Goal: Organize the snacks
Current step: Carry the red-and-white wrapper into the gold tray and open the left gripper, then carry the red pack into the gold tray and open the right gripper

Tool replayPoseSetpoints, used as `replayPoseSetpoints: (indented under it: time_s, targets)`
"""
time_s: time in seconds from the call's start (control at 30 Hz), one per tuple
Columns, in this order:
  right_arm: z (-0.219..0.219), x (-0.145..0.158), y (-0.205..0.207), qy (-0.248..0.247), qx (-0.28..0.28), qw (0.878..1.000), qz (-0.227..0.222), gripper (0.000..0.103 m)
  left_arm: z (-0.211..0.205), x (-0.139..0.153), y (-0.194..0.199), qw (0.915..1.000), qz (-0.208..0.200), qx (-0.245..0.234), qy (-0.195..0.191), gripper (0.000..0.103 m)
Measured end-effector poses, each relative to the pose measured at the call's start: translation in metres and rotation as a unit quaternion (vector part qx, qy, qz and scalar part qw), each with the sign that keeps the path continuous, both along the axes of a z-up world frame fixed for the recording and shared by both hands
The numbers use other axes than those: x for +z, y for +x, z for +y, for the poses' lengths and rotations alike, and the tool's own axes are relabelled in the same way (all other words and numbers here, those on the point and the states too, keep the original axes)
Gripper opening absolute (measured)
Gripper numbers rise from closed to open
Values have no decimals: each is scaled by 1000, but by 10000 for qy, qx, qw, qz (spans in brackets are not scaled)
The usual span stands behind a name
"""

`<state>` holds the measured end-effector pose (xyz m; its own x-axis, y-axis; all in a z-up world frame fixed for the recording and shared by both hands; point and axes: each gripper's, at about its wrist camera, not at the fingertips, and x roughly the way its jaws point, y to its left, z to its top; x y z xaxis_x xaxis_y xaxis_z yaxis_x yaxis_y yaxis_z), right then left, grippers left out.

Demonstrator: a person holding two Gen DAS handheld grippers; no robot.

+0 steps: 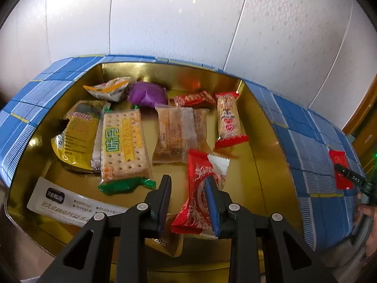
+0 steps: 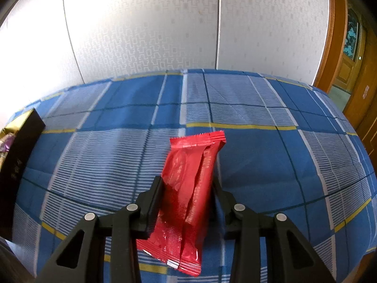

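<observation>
A gold-lined tin box (image 1: pixel 256 141) holds several wrapped snacks: a cracker pack (image 1: pixel 123 146), a purple pack (image 1: pixel 147 93), a clear-wrapped cake (image 1: pixel 175 134) and a red-ended bar (image 1: pixel 228 120). My left gripper (image 1: pixel 188 184) hangs open over the box, just above a red patterned packet (image 1: pixel 196 202) that lies between its fingers. My right gripper (image 2: pixel 188 186) is shut on a plain red snack packet (image 2: pixel 188 188) and holds it above the blue checked cloth (image 2: pixel 259 153). That packet also shows in the left wrist view (image 1: pixel 339 167), right of the box.
The box's dark outer wall (image 2: pixel 16 160) stands at the left edge of the right wrist view. A white sachet (image 1: pixel 66 200) and a yellow pouch (image 1: pixel 75 139) lie in the box's left part. A wallpapered wall is behind, and a wooden door (image 2: pixel 348 54) at the right.
</observation>
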<state>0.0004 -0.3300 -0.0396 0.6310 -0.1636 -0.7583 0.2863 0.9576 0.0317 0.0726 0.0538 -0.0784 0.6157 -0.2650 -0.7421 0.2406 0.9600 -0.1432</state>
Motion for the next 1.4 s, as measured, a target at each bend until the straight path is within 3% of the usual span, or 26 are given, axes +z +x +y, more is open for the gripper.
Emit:
replayPoseSetpoints:
  time_s: [0.07,0.17,0.33,0.37,0.5,0.53,0.8,0.9,1.03,1.17,1.27,1.4]
  targets:
    - [6,6,-1,50,154,9997,-161,28,2,5,1,9999,-65,8,-83,32]
    - [22,18,-4,60,531,9975,-460,18,7,10,2,9998,-145,126,-70,48]
    - [37,19,-1,-216,708,9964,-411,17,9,24,1,9992,-270,292,-37,66]
    - [35,20,0,-189,707,9964,-417,20,8,29,0,9991,-332,272,-45,69]
    - [29,17,0,-279,507,9979,-294,51,5,48,1,9982,-567,213,7,90]
    - [28,14,0,-315,439,9983,-236,52,4,51,1,9979,-610,214,48,94]
    - [30,0,11,-568,541,9969,66,55,3,58,14,9947,-860,241,513,101]
    - [27,-2,13,-679,443,9967,92,55,11,54,12,9949,-879,310,397,102]
    - [12,-2,14,-354,311,9988,155,55,24,52,13,9960,-753,482,90,102]
    - [2,-8,15,-95,294,9992,242,57,37,54,16,9935,-731,864,87,103]
    - [4,-6,12,-79,386,9990,189,43,49,53,19,9911,-641,1164,-24,103]
    - [13,-4,8,197,525,9983,184,40,61,52,21,9873,-550,1492,-31,103]
